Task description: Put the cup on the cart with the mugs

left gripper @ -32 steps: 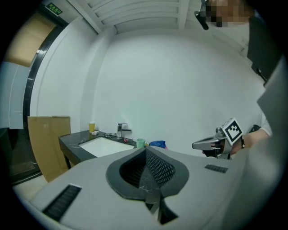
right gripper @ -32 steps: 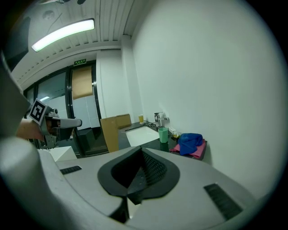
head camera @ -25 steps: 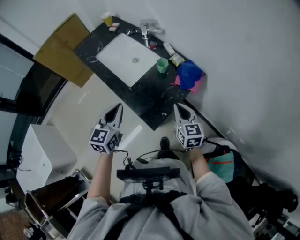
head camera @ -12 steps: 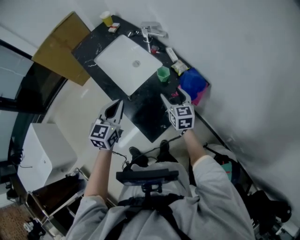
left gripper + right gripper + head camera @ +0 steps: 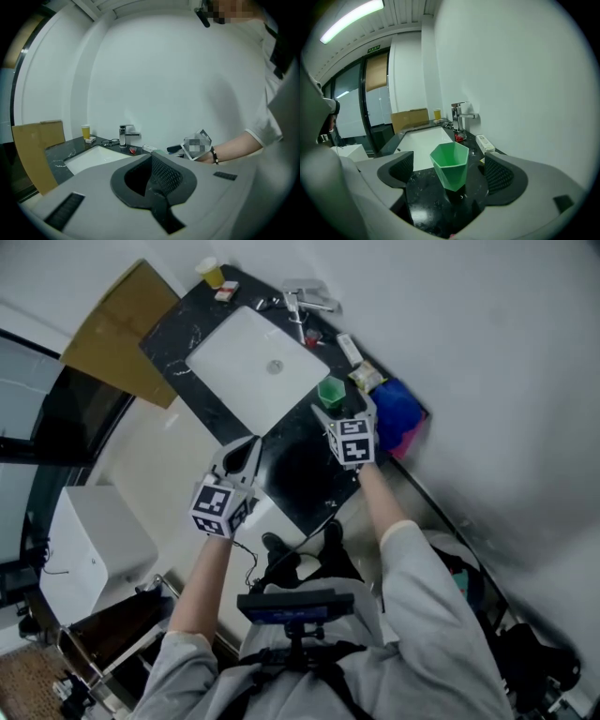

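Note:
A green faceted cup (image 5: 330, 390) stands upright on the black marble counter (image 5: 300, 470), just right of the white sink (image 5: 253, 357). My right gripper (image 5: 341, 410) is at the cup. In the right gripper view its jaws have just been opening and stand wide, with the cup (image 5: 451, 164) between the pads and apart from both of them. My left gripper (image 5: 246, 448) hovers at the counter's near edge, left of the right one. In the left gripper view its pads (image 5: 157, 176) meet with nothing in them. No cart with mugs is recognisable.
A faucet (image 5: 305, 304), glasses and small items line the wall behind the sink. A blue cloth (image 5: 401, 413) lies right of the cup, and a white box (image 5: 485, 142) lies behind it. A yellow cup (image 5: 211, 273) is at the far corner, with cardboard (image 5: 112, 334) leaning there. A white bin (image 5: 94, 549) stands at lower left.
My right gripper has moved forward over the counter up to the green cup, and its jaws have gone from shut to wide open. My left gripper has moved forward and a little right.

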A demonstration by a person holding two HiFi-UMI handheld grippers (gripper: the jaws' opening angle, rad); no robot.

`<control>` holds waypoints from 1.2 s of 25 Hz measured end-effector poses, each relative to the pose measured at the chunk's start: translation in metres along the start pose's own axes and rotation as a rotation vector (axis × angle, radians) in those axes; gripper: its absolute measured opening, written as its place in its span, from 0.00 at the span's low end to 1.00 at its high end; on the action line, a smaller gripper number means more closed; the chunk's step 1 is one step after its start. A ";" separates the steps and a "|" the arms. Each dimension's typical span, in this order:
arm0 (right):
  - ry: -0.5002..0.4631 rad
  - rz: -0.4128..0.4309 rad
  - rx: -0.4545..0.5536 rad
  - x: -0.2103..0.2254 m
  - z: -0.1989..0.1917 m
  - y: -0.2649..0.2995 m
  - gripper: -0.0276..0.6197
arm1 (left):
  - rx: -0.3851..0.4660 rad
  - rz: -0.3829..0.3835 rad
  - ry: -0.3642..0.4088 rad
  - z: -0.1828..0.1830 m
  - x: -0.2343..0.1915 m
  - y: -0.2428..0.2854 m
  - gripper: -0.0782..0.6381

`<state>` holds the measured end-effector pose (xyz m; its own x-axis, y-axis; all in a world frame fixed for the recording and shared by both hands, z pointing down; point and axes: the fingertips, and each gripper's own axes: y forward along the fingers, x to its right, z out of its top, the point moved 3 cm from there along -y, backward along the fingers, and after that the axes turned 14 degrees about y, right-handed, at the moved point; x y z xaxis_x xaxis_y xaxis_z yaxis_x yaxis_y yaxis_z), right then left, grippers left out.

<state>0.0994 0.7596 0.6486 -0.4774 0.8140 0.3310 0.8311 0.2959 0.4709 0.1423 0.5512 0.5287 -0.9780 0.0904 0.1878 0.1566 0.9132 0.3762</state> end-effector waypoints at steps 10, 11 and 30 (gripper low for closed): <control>-0.066 -0.026 -0.032 0.005 -0.004 0.044 0.76 | -0.014 0.020 -0.032 -0.009 -0.007 0.011 0.11; -0.073 -0.028 -0.032 0.005 -0.004 0.045 0.76 | -0.016 0.023 -0.035 -0.011 -0.008 0.010 0.11; -0.132 0.000 -0.012 -0.016 0.014 0.018 0.57 | -0.007 0.050 -0.040 -0.016 -0.022 -0.006 0.11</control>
<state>0.1264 0.7588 0.6407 -0.4349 0.8729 0.2211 0.8273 0.2903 0.4810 0.1655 0.5373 0.5370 -0.9736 0.1521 0.1699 0.2065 0.9042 0.3738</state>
